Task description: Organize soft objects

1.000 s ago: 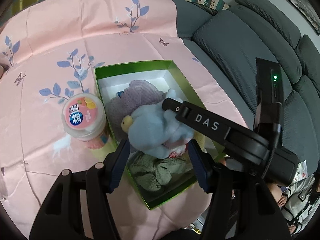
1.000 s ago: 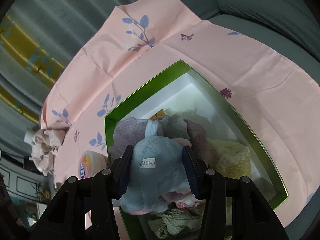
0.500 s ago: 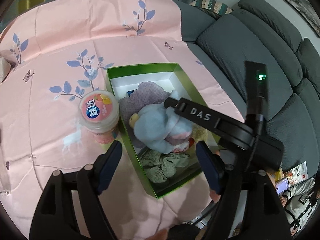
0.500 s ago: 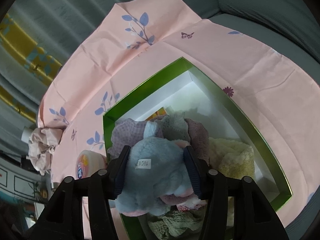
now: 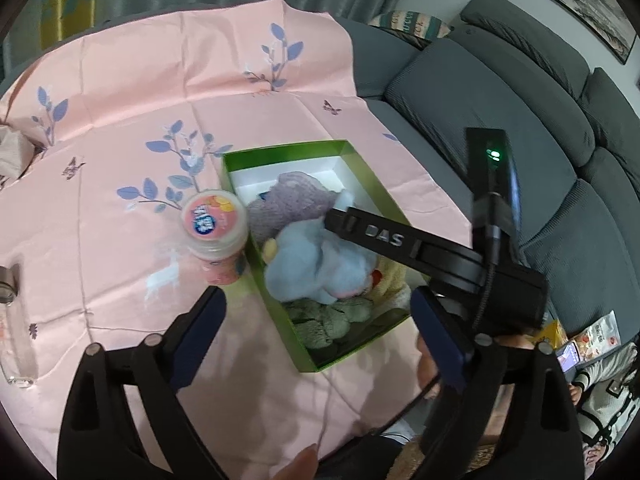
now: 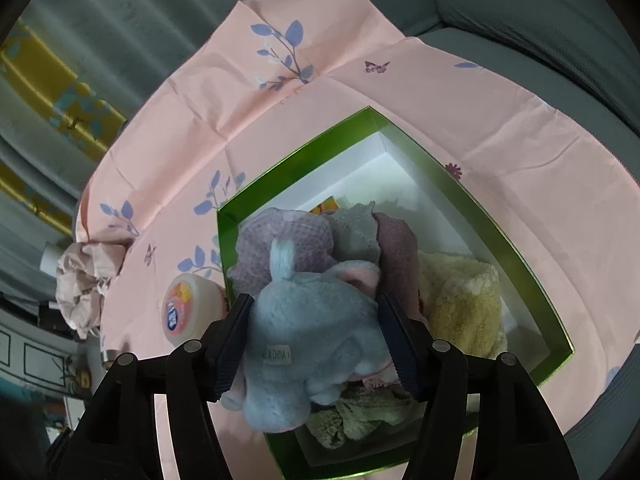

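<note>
Fingers of the right gripper were opening around the blue plush, their pads seemingly still against its sides as it was let go into the green box.

Jaws of the left gripper were spread wide and still opening, with nothing held, above the near end of the box. The plush was seen lying on top of a purple cloth at the far end, a green cloth at the near end and a yellow towel to the right. A jar stood just left of the box on the pink sheet. The placing step was judged nearly done. Next, the right gripper would need to be opened fully and lifted clear without the plush being dragged out.
</note>
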Demonstrator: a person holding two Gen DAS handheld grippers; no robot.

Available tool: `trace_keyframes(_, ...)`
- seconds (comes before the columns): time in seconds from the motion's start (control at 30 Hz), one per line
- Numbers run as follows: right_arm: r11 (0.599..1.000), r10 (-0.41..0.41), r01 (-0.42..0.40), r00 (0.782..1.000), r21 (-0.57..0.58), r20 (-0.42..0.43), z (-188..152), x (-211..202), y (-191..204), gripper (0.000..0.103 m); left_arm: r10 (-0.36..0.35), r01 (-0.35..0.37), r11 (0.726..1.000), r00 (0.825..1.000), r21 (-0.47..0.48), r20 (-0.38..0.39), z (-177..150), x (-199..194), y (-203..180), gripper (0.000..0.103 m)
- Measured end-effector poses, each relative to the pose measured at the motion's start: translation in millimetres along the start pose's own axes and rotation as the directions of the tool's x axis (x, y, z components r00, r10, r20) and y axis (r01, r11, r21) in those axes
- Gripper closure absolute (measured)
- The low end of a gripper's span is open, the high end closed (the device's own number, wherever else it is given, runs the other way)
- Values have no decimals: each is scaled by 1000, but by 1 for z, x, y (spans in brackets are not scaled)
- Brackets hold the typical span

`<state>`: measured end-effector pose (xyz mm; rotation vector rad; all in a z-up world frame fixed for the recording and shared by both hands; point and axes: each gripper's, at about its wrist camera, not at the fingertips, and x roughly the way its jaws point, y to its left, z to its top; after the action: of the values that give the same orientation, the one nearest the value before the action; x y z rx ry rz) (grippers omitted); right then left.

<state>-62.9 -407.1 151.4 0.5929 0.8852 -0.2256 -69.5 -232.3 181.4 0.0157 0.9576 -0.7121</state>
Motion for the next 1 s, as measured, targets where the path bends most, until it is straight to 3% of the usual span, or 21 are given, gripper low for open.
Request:
trace_keyframes(0.2, 1000, -25, 25, 1000, -6, 20, -3, -7, 4, 31, 43, -43, 999, 999, -6, -5, -3, -2, 7, 5)
trace_keyframes(0.37, 999, -35, 35, 999, -7, 29, -7, -14, 3, 30, 37, -37, 999, 999, -33, -25, -8, 3, 12, 1)
trace_keyframes(0.83, 997, -61, 66, 993, -43, 101, -14, -42, 14, 17, 187, -185, 982, 982, -41, 27, -15, -2, 26, 1)
trace_keyframes(1.0, 993, -92, 101, 986, -58, 138, -18, -54, 19, 16, 172, -170, 984, 984, -57, 36, -15, -9, 30, 1)
